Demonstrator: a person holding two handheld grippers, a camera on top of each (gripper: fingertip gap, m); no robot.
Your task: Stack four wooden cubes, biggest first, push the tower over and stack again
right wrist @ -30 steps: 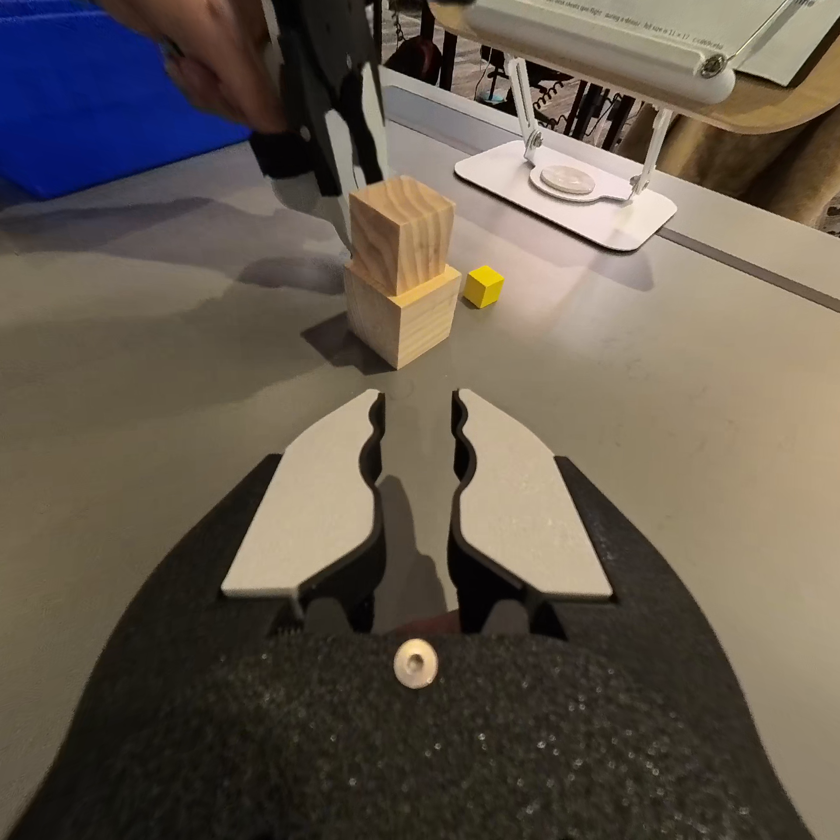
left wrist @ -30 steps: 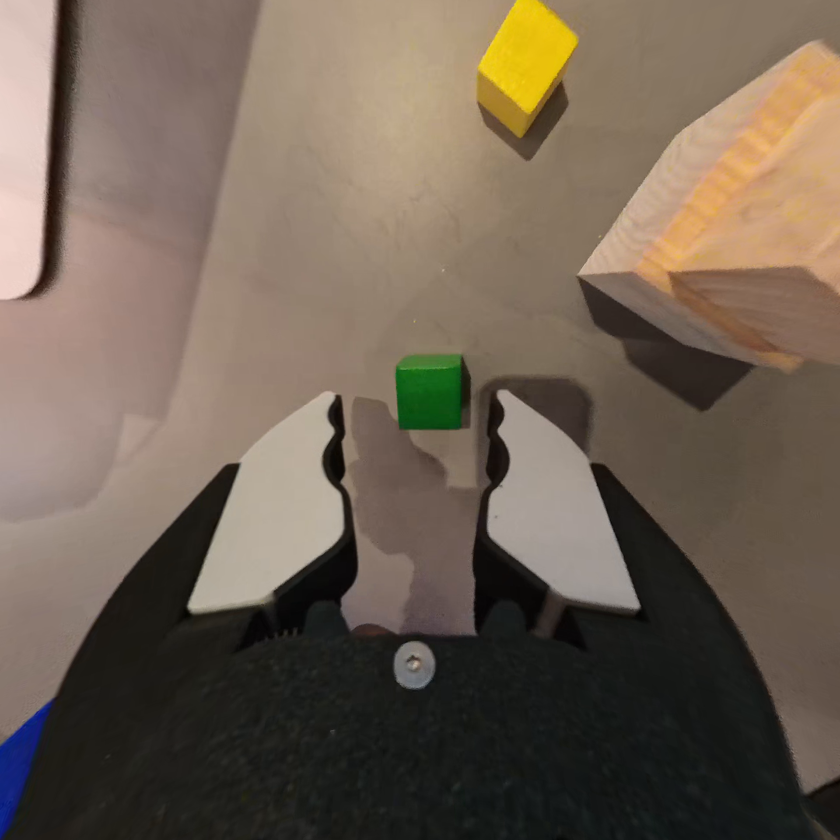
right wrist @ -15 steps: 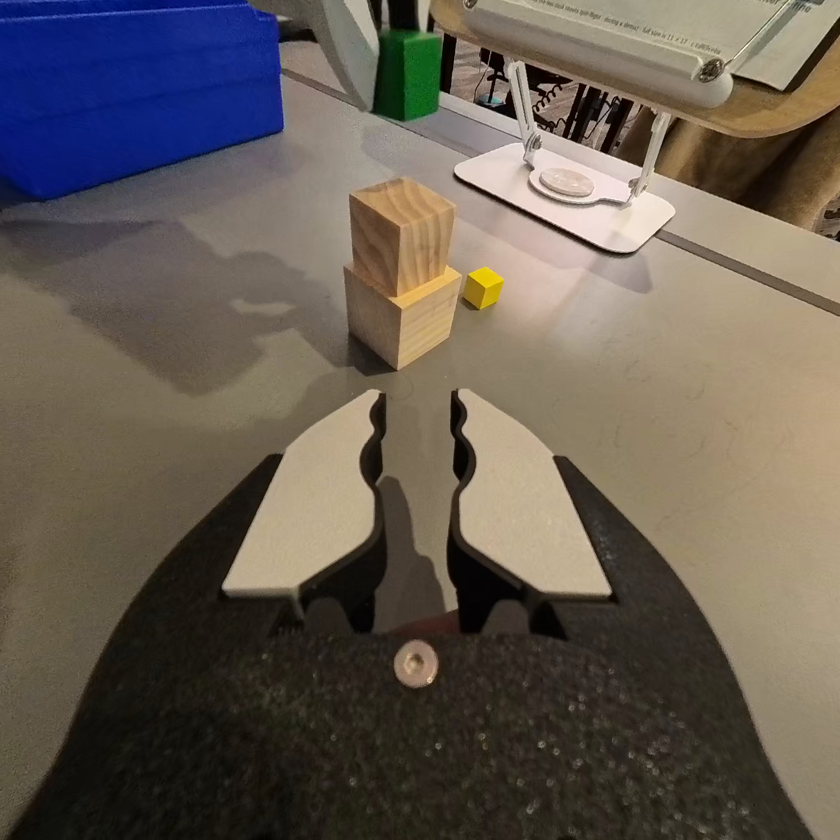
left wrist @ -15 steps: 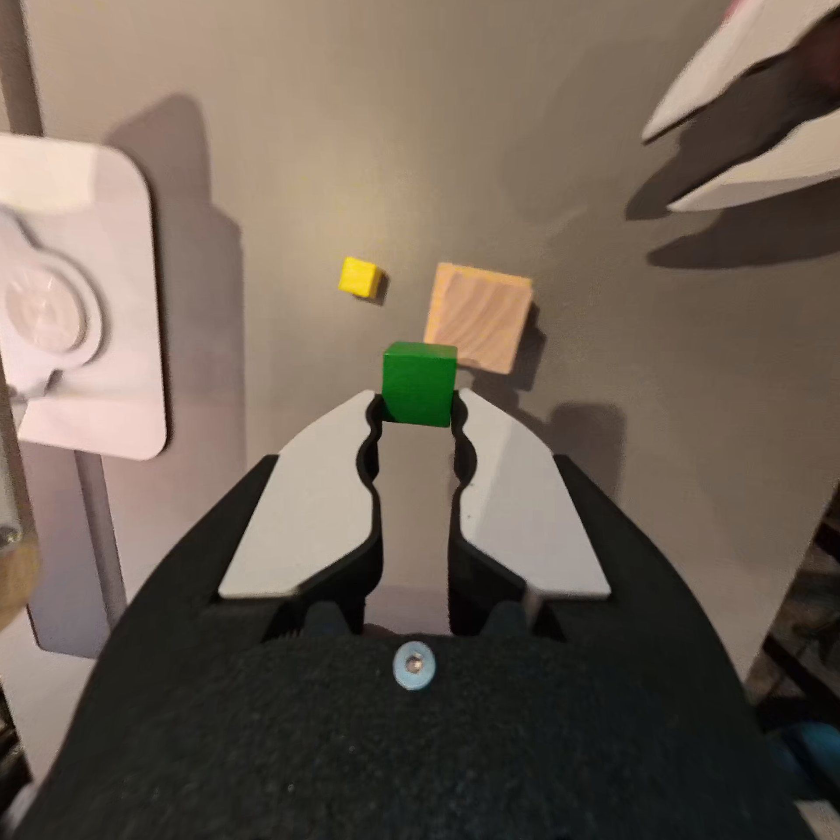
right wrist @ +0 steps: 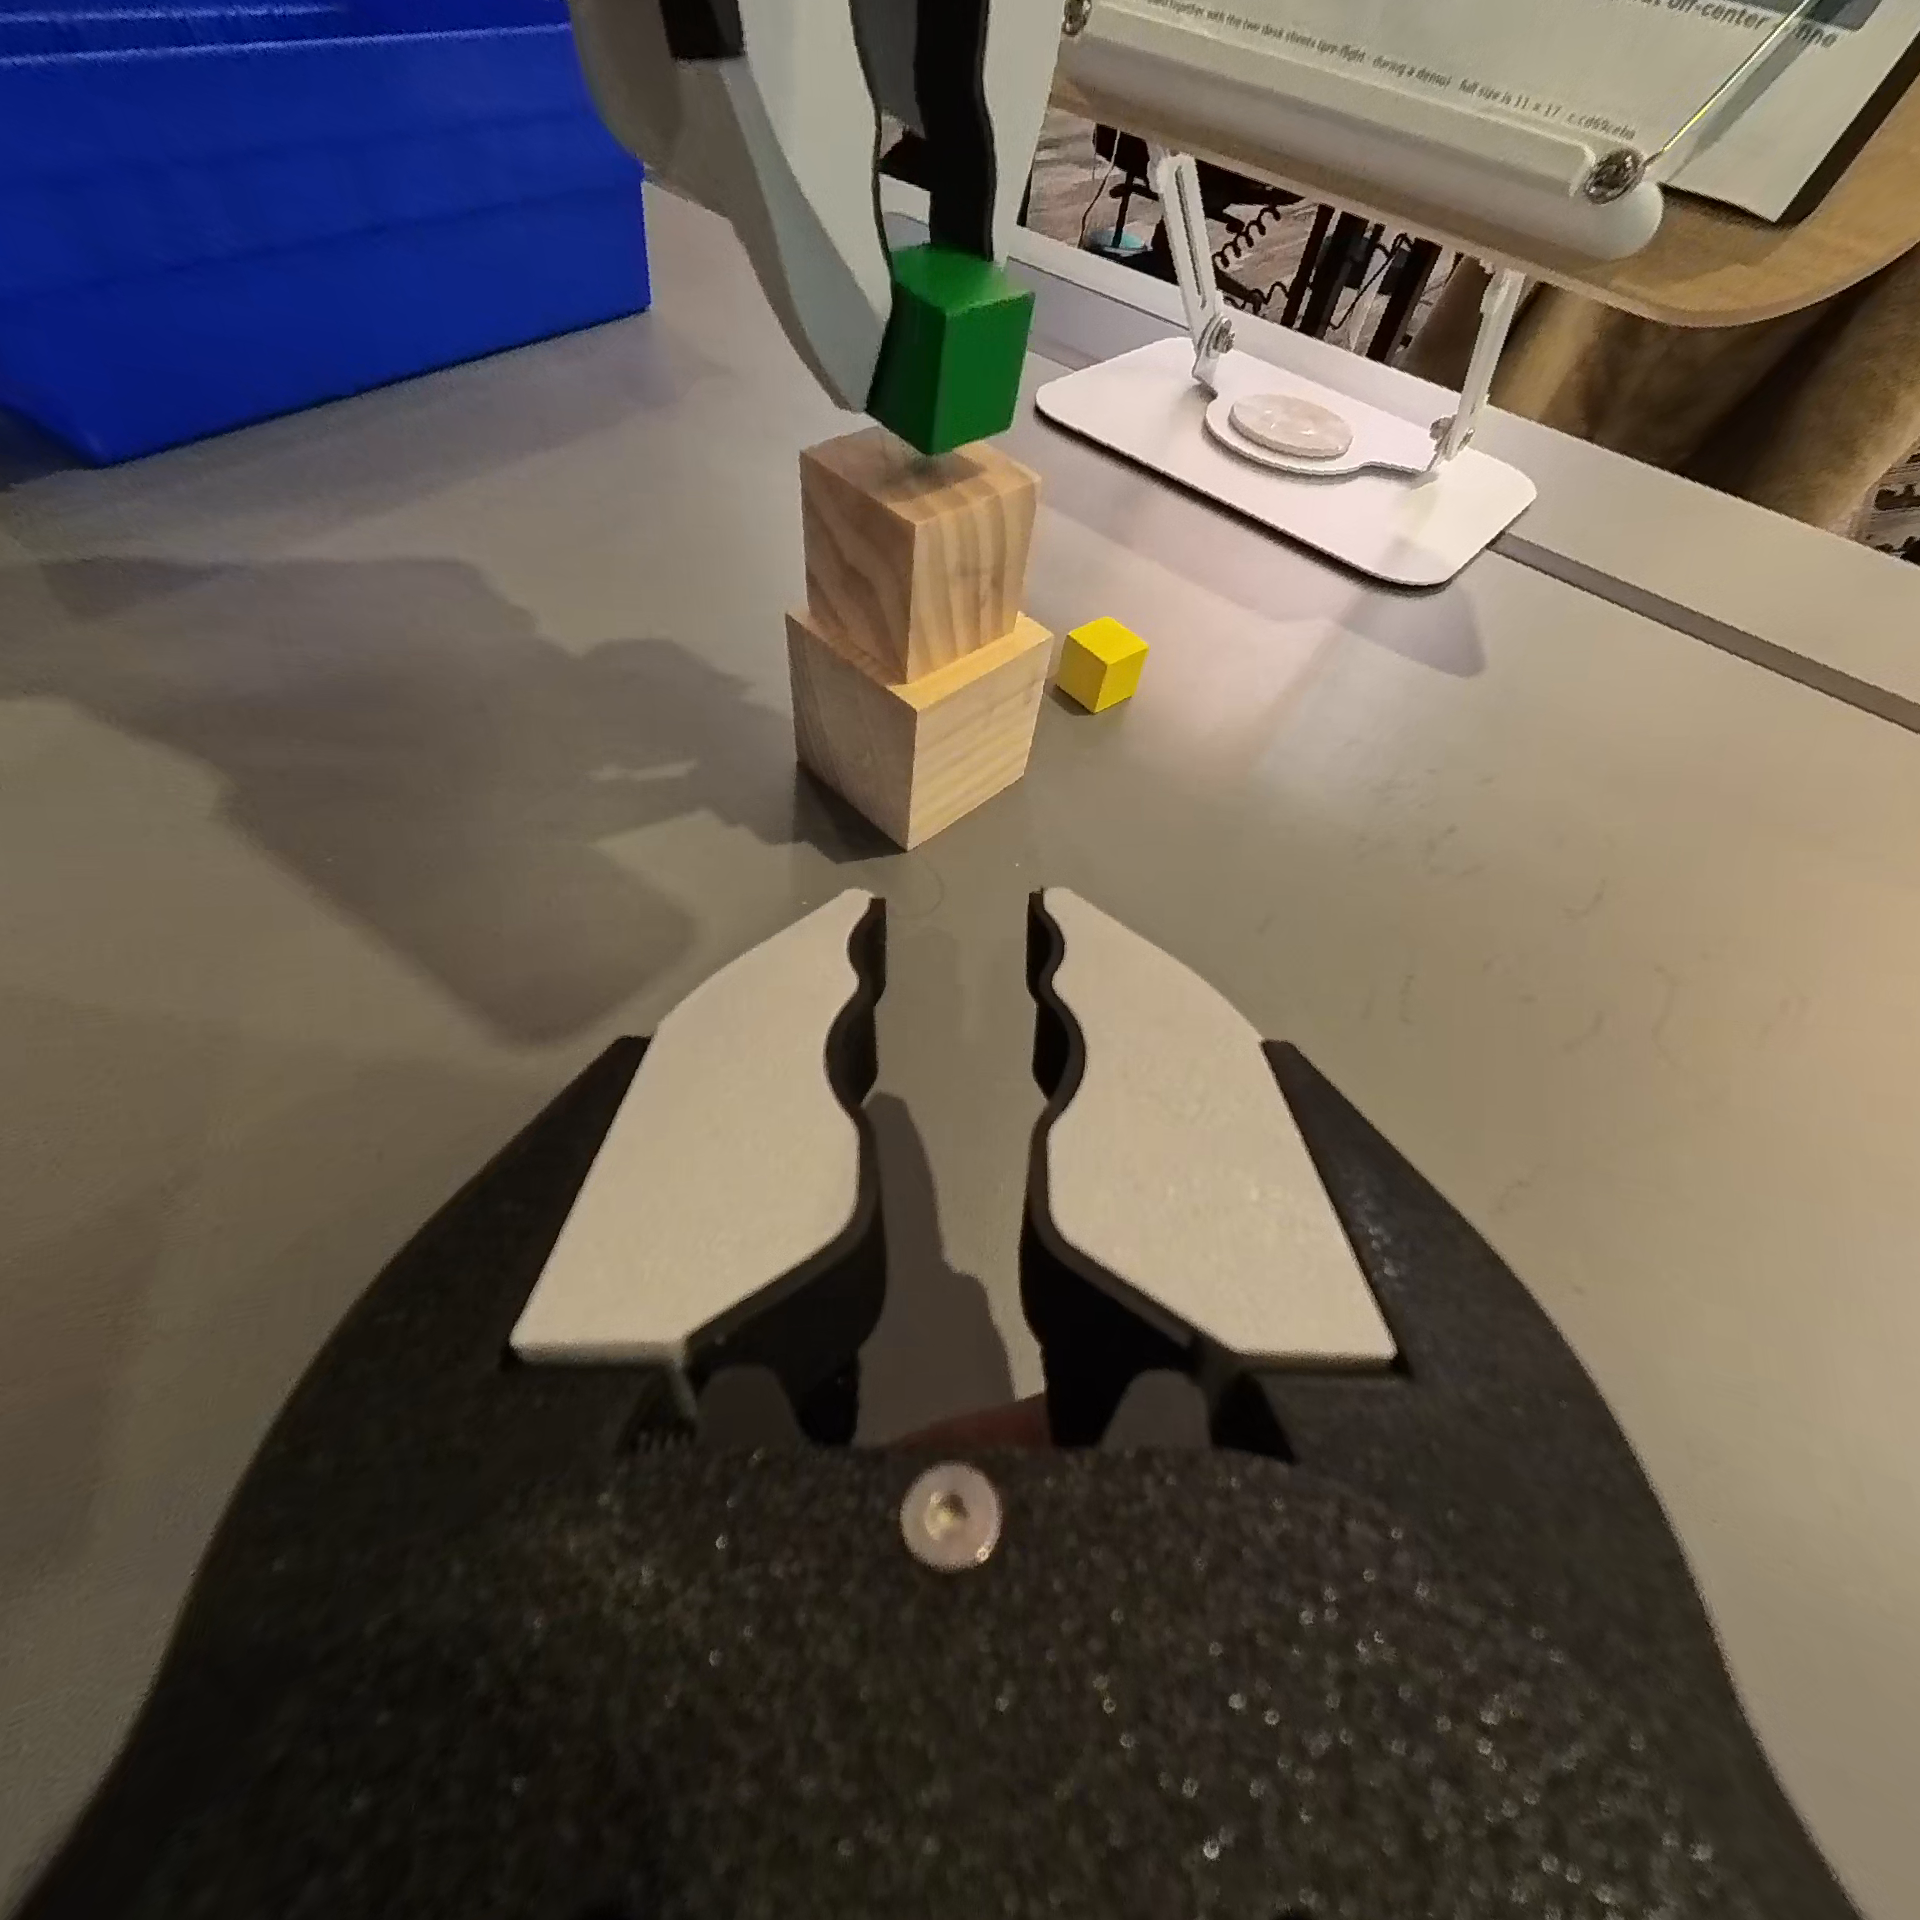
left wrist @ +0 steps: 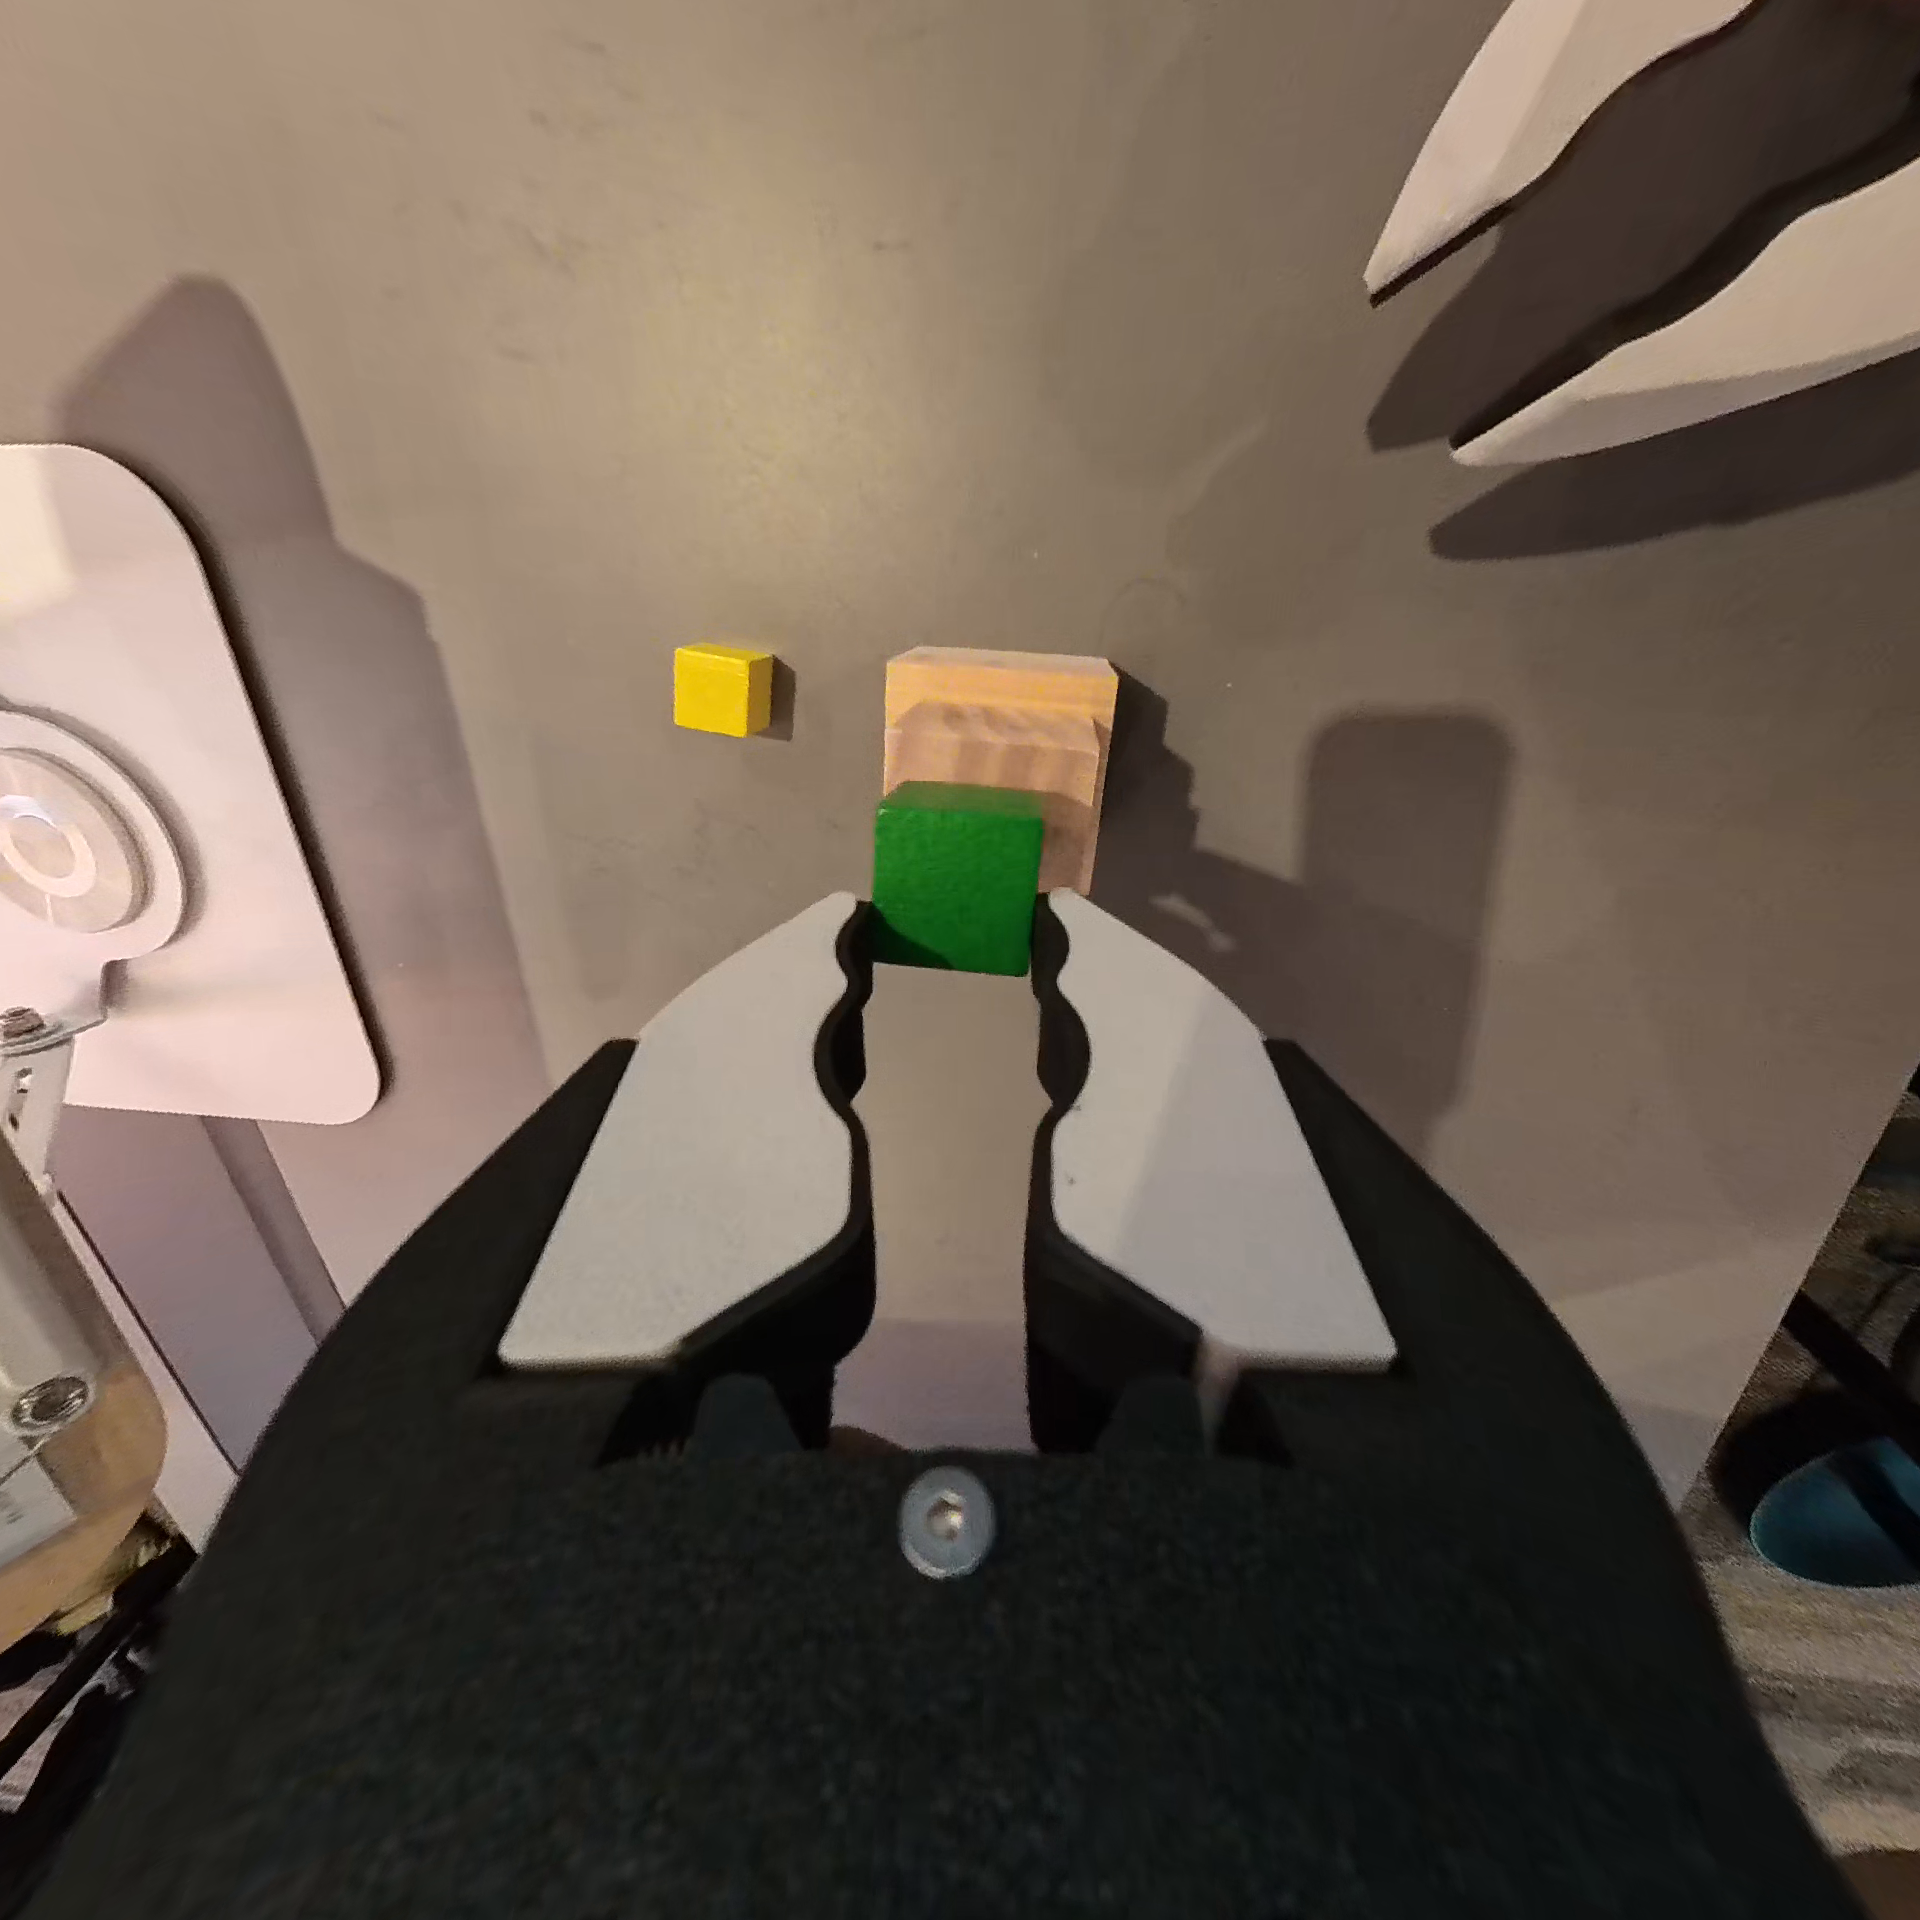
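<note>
My left gripper is shut on a green cube and holds it, tilted, right over a two-cube stack. In the right wrist view the green cube hangs with its lower corner at the top face of the smaller wooden cube; I cannot tell if they touch. That cube sits on the bigger wooden cube. A small yellow cube lies on the table just right of the stack. My right gripper is open and empty, low over the table just in front of the stack.
A white stand base with a tilted board above it is behind the stack to the right. A blue bin stands at the back left. The grey table's edge shows at the right of the left wrist view. The gap from one gripper's tips to the other's is roughly 12 cm.
My left gripper shut on the green cube, lifted it off the table and carried it over the wooden stack, then came down close to it. The right gripper stayed still.
</note>
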